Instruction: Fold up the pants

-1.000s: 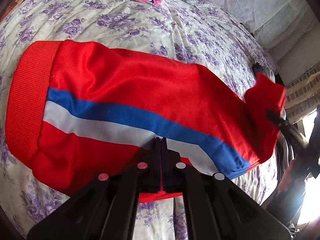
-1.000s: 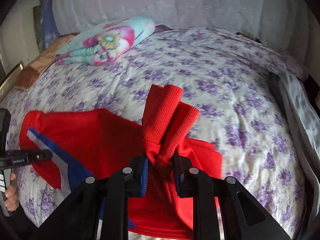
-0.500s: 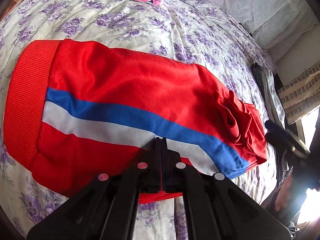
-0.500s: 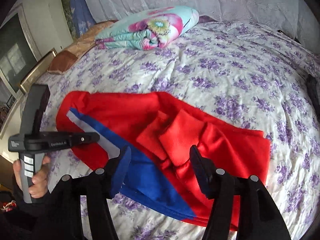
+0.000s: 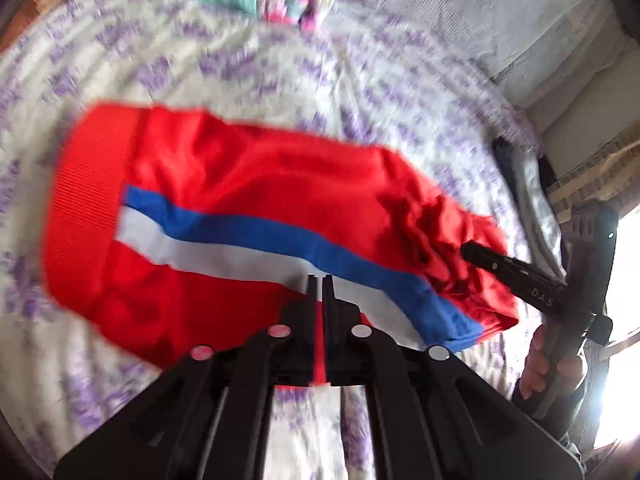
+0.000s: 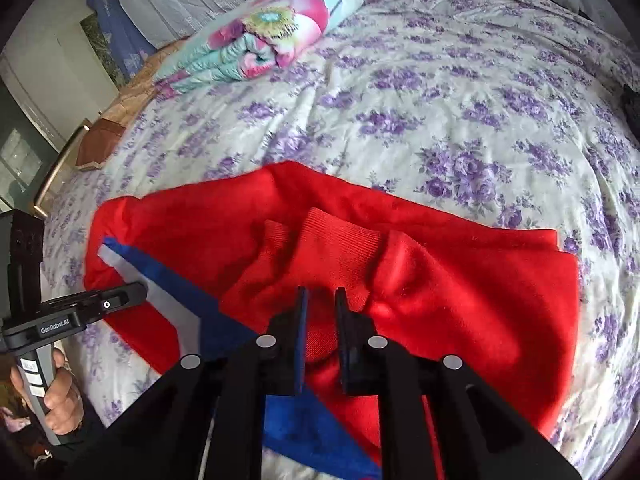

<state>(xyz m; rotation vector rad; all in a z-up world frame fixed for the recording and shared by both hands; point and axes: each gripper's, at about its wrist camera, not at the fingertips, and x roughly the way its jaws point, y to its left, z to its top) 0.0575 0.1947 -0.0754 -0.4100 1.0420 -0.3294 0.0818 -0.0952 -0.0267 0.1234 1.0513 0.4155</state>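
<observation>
The red pants (image 6: 460, 280) lie flat on the flowered bedspread (image 6: 440, 100), cuffs doubled back onto the legs – looks like the first fold is down. Left gripper (image 5: 319, 280) is pinched on the near edge, a sliver of red between its fingers, probably to pin the cloth. Right gripper (image 6: 320, 292) sits narrowly open over the bunched cuffs – touching maybe, gripping nothing.

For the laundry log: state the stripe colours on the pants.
Blue and white on red pants; clearest in the left wrist view.
</observation>
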